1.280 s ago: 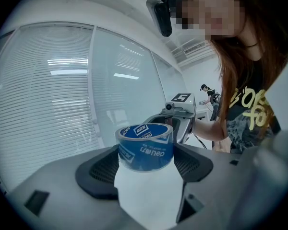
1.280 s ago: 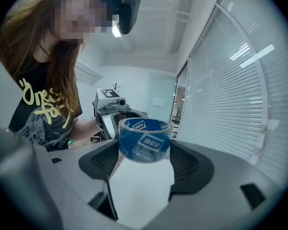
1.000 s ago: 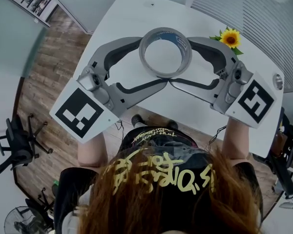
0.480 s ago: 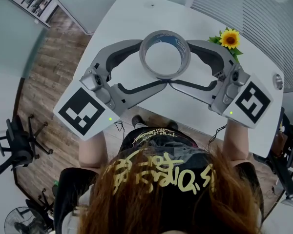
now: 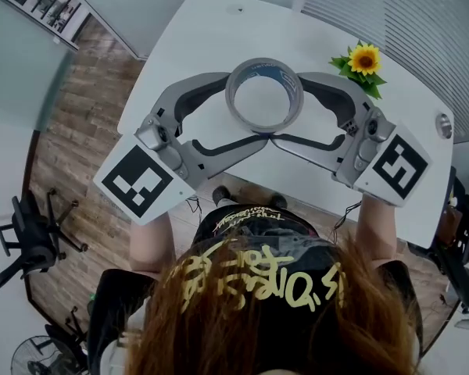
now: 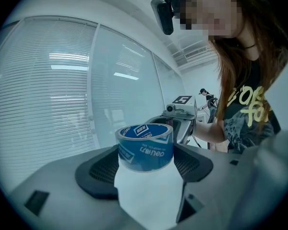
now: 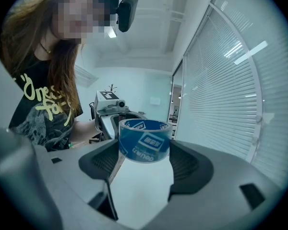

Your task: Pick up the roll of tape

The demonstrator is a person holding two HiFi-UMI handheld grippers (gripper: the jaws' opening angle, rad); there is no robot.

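Note:
The roll of tape (image 5: 264, 101), clear with a blue printed core, hangs above the white table (image 5: 211, 30) between my two grippers, which face each other. My left gripper (image 5: 246, 106) comes in from the left and its pads press on the roll's sides. My right gripper (image 5: 288, 108) does the same from the right. In the left gripper view the roll of tape (image 6: 145, 150) stands upright between the black pads (image 6: 103, 169). The right gripper view shows the same roll of tape (image 7: 145, 146) held between its pads (image 7: 187, 164), with the other gripper behind it.
A sunflower (image 5: 365, 59) lies on the table's far right part. A round metal fitting (image 5: 445, 126) sits near the right edge. Wooden floor and an office chair (image 5: 27, 233) are to the left. Window blinds run along the far side.

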